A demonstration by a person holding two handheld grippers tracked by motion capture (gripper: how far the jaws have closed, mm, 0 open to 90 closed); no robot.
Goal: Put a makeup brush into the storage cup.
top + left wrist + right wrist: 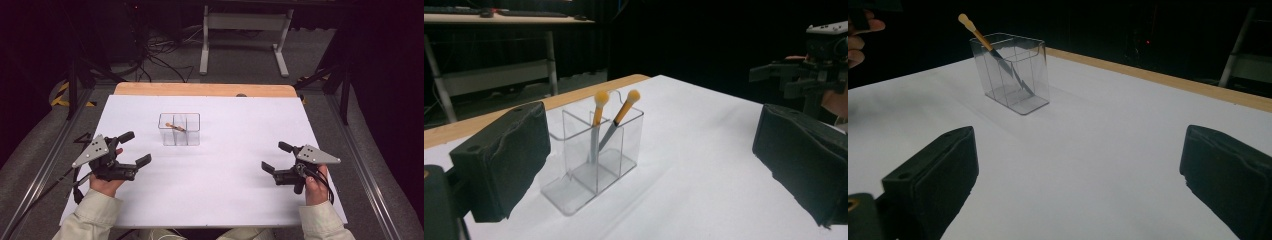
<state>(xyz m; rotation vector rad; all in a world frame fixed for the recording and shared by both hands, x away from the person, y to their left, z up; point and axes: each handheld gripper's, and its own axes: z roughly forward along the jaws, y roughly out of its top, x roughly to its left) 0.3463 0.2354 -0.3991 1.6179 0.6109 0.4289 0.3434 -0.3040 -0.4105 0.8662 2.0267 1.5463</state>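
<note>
A clear acrylic holder point(193, 134) with several compartments stands on the white table top, a little left of centre and toward the far side. Two slim orange-handled tools point(599, 107) point(628, 104) lean in it, yellow ends up and dark ends down; one of the tools point(979, 36) sticks out over the holder's rim point(1034, 75). My left gripper point(135, 148) rests near the left edge, open, jaws aimed at the holder point(630, 142). My right gripper point(276, 157) rests near the right edge, open, nothing between its jaws. The right gripper point(778, 80) also appears across the table.
The white sheet point(215, 185) covers the table up to a bare wooden strip point(205, 90) along the far edge. Beyond it stand a white desk frame point(245, 22) and floor cables point(160, 55). A hand point(857, 37) appears at the upper left of the right gripper view.
</note>
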